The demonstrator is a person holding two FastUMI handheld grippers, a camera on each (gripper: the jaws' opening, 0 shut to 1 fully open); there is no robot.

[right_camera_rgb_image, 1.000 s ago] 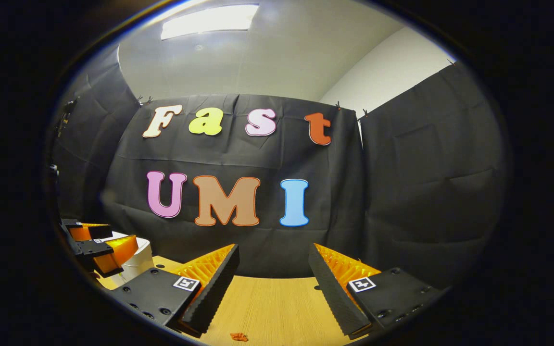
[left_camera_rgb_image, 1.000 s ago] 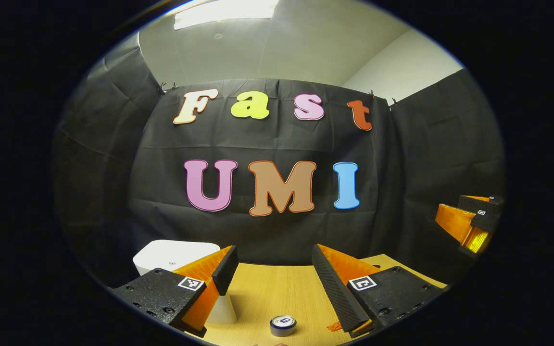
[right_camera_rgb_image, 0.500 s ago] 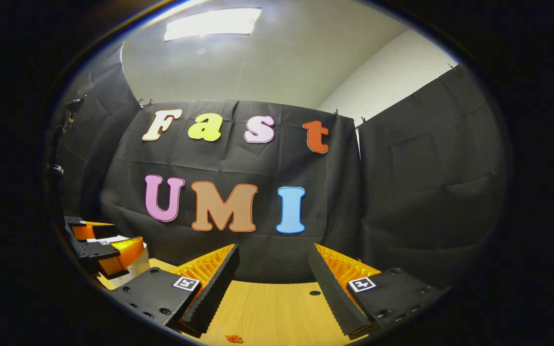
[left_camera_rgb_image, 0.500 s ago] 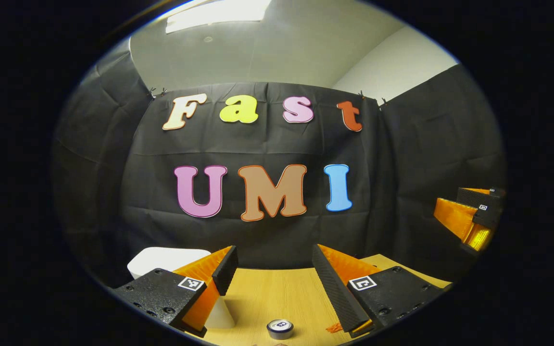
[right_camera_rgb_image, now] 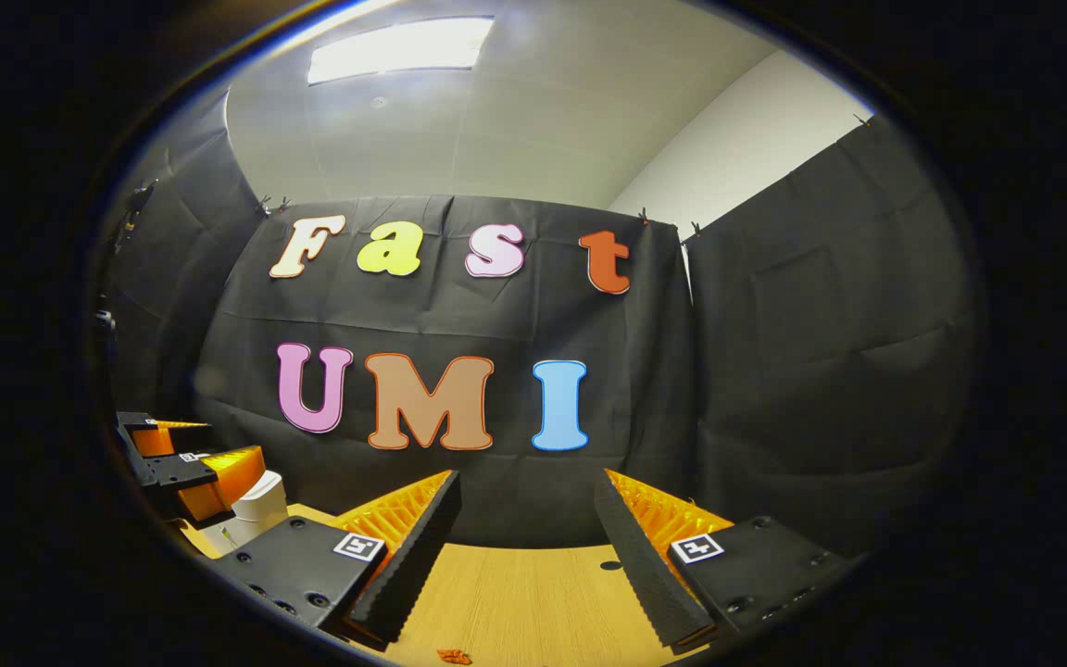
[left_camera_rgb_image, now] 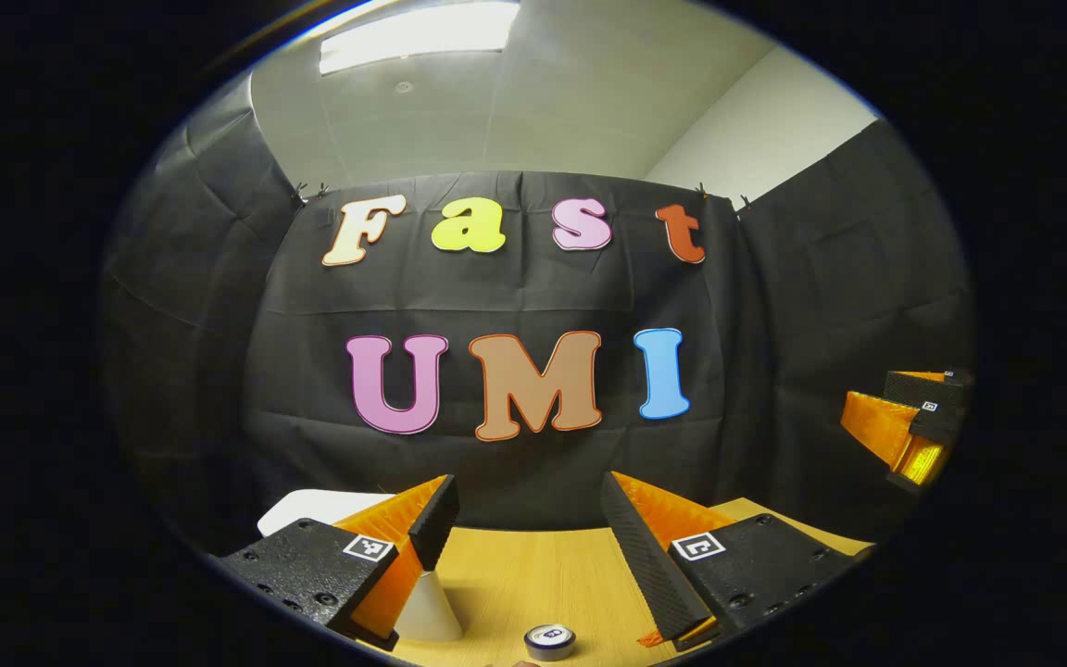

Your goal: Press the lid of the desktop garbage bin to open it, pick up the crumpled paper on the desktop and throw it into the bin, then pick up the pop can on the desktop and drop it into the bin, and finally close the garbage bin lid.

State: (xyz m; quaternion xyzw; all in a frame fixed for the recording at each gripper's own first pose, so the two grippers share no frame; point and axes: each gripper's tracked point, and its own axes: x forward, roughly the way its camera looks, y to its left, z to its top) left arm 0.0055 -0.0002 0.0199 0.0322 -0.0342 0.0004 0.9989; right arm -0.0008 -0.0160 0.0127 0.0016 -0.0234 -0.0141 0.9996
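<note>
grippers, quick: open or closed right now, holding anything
Left gripper: open, tongs spread wide, nothing between them.
Right gripper: open, tongs spread wide, nothing between them.

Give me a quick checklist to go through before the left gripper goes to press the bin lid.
1. Left gripper free to press: ok, jaws apart, nothing between them.
2. Right gripper free: ok, open, holding nothing.
3. Bin lid state: ok, looks closed, partly hidden behind a finger.
4. Pop can on the desktop: ok, upright, right of the bin.
5. Crumpled paper: cannot tell; an orange scrap lies at the edge of the right gripper view.
</note>
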